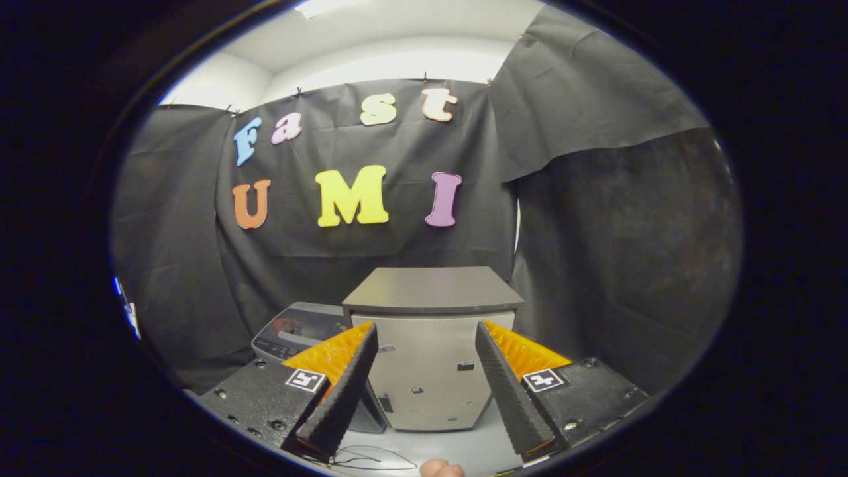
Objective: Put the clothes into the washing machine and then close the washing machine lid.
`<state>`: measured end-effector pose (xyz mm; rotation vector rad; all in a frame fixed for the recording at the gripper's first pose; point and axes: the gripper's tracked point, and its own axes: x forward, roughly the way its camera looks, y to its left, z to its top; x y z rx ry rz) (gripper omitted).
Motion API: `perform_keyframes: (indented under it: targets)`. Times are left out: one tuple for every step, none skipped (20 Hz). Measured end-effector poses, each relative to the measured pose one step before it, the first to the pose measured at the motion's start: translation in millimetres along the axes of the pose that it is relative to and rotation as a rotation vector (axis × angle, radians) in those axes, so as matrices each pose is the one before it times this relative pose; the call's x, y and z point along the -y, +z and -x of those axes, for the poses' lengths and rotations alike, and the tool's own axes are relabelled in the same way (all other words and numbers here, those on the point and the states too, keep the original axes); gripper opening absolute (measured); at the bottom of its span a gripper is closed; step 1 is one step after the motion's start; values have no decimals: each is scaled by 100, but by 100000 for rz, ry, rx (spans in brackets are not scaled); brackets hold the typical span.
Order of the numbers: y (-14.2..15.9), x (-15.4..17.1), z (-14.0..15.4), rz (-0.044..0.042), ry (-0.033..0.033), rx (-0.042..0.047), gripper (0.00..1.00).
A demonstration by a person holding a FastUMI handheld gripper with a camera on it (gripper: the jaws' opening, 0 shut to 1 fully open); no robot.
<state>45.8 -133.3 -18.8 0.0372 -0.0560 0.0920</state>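
My gripper (pixel 424 329) is open, its two black ribbed fingers (pixel 344 391) spread wide with nothing between them. Just beyond the left finger a grey appliance with a dark control panel (pixel 297 329) sits low on the white surface; the finger and a cabinet hide most of it. It looks like the washing machine's top, but I cannot tell how its lid stands. Straight ahead, framed by the two fingertips, is a silver-fronted cabinet (pixel 427 377) with a dark flat top (pixel 432 290).
Black cloth walls close the booth behind and on both sides. The cabinet stands on a white surface (pixel 477 447). A thin black wire (pixel 371 457) lies on it near the fingers. A person's fingertip (pixel 442 470) shows just under the gripper.
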Motion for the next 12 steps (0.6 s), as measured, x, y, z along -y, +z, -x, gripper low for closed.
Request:
perform_keyframes:
  targets:
    - [-76, -45, -143, -28, 26, -194, 93]
    - [46, -31, -58, -25, 109, 29, 93]
    - [61, -34, -157, 82, 75, 176, 93]
    - [22, -19, -27, 162, 75, 139, 93]
    - [91, -98, -388, 181, 87, 211, 93]
    - [81, 3, 29, 97, -16, -33, 94]
    - [-85, 26, -195, -90, 54, -157, 93]
    - [51, -31, -16, -145, 152, -164, 93]
    - [-56, -4, -96, -98, 64, -15, 94]
    - [-52, 25, 31, 22, 28, -242, 94]
    - [-19, 34, -25, -11, 124, 52, 93]
    - [-33, -14, -52, 35, 61, -30, 93]
